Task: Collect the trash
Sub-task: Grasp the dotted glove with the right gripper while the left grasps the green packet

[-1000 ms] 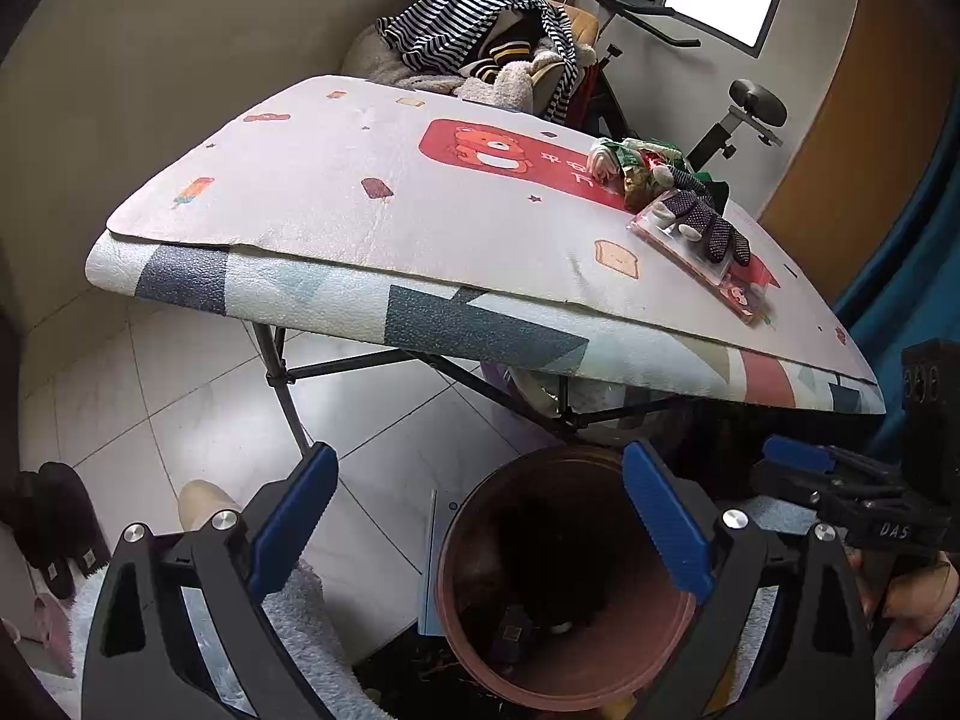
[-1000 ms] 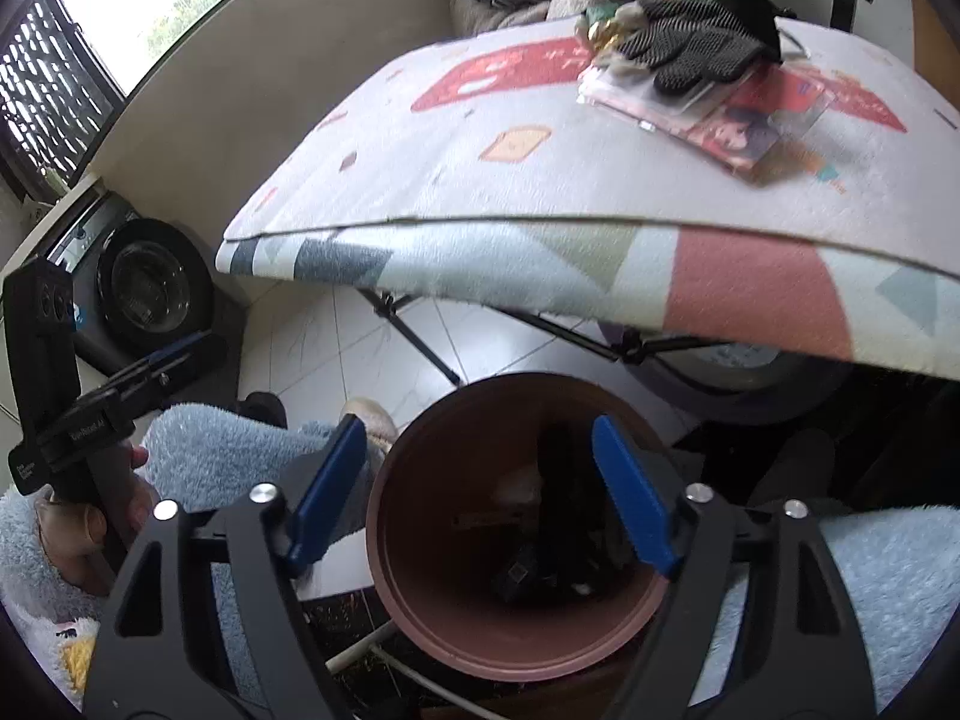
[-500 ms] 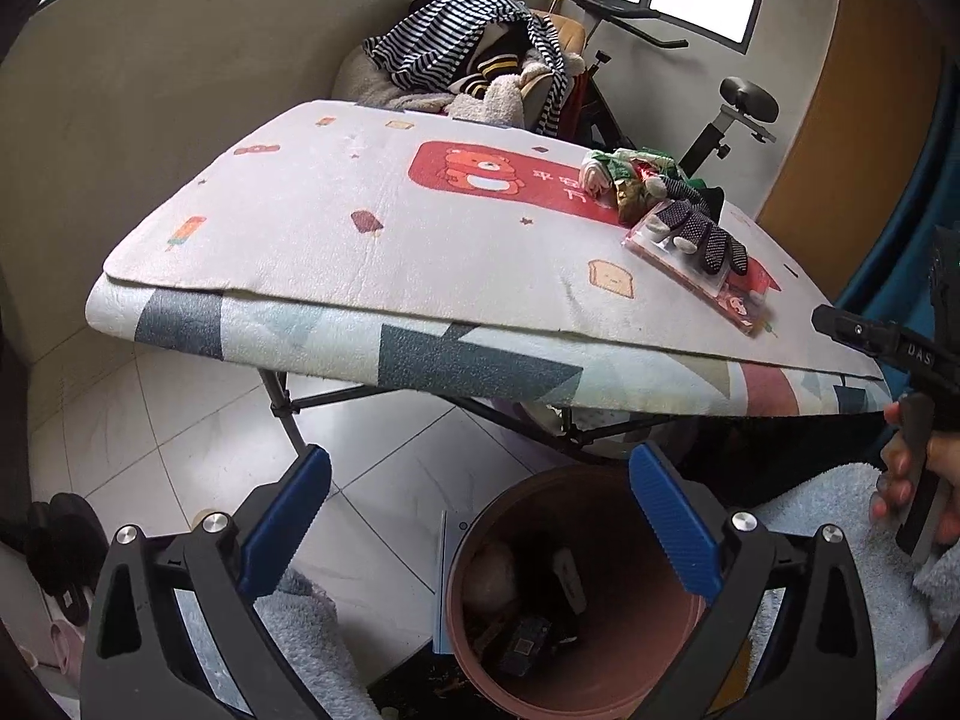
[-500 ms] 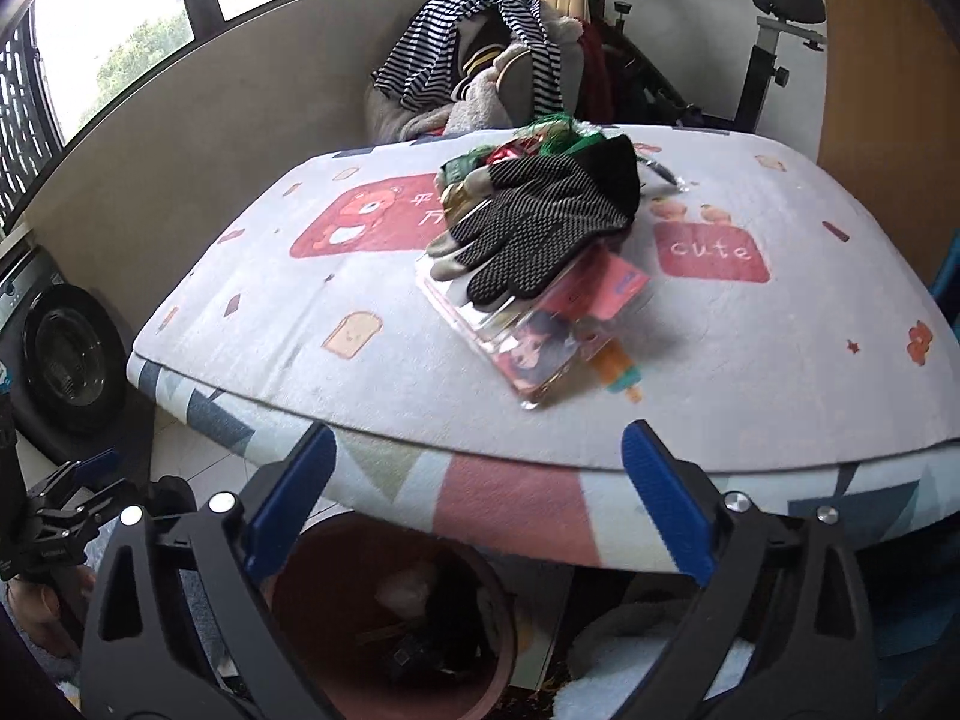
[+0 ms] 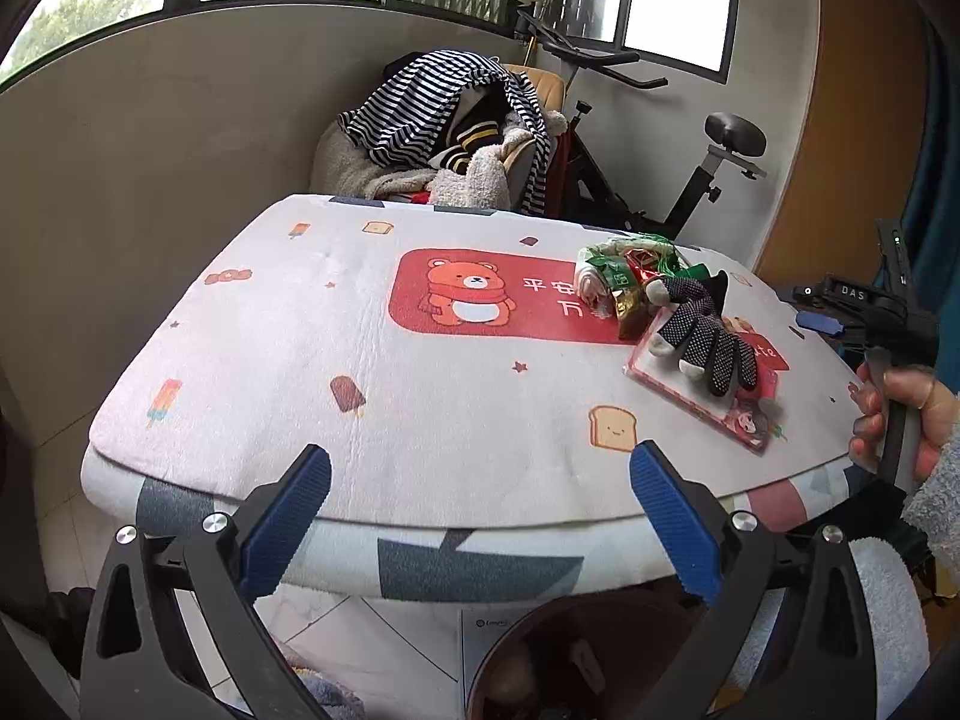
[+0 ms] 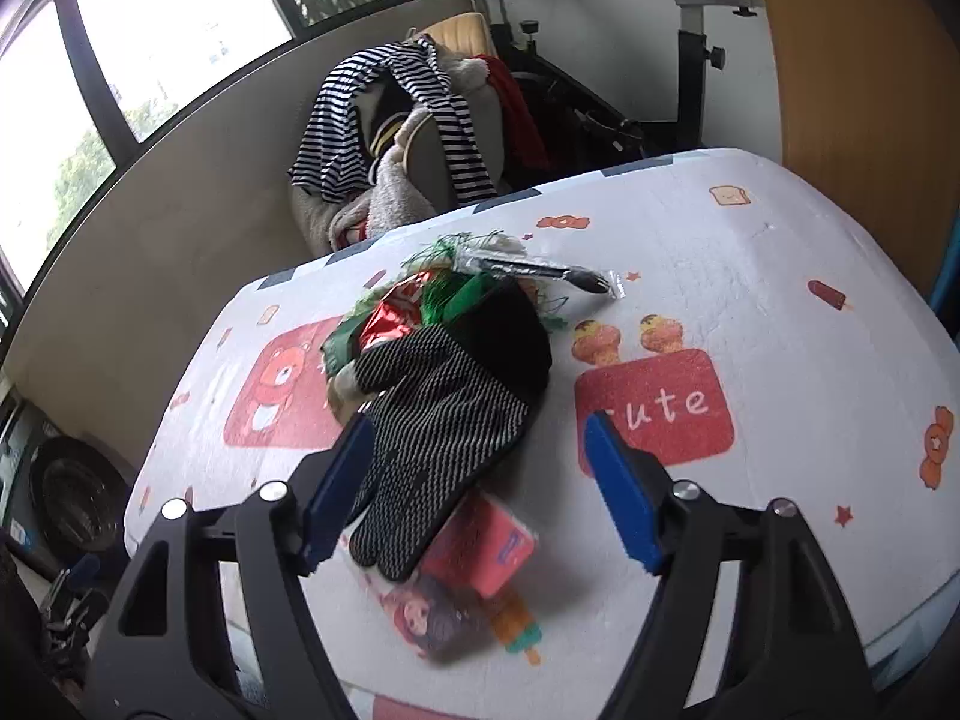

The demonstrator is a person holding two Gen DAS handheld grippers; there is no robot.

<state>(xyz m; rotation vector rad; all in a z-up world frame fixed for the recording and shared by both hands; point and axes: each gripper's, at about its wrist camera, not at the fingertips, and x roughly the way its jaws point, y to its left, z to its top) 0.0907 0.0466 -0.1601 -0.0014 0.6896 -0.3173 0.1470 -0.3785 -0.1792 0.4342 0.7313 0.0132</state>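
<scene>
Having risen from the brown bin (image 5: 540, 660), our right gripper (image 6: 477, 474) now hovers wide-open over the dotted glove (image 6: 438, 426); our left gripper (image 5: 480, 510) gapes too.

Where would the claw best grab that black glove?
Probably at the glove palm, coming from above. It lies flat and limp over the pink packet, so pinching a fold of the broad middle looks easier than its thin fingertips. The open right claw hovers there.

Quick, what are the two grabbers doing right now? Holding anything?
Left gripper: open, holding nothing.
Right gripper: open, holding nothing, over the black glove.
</scene>
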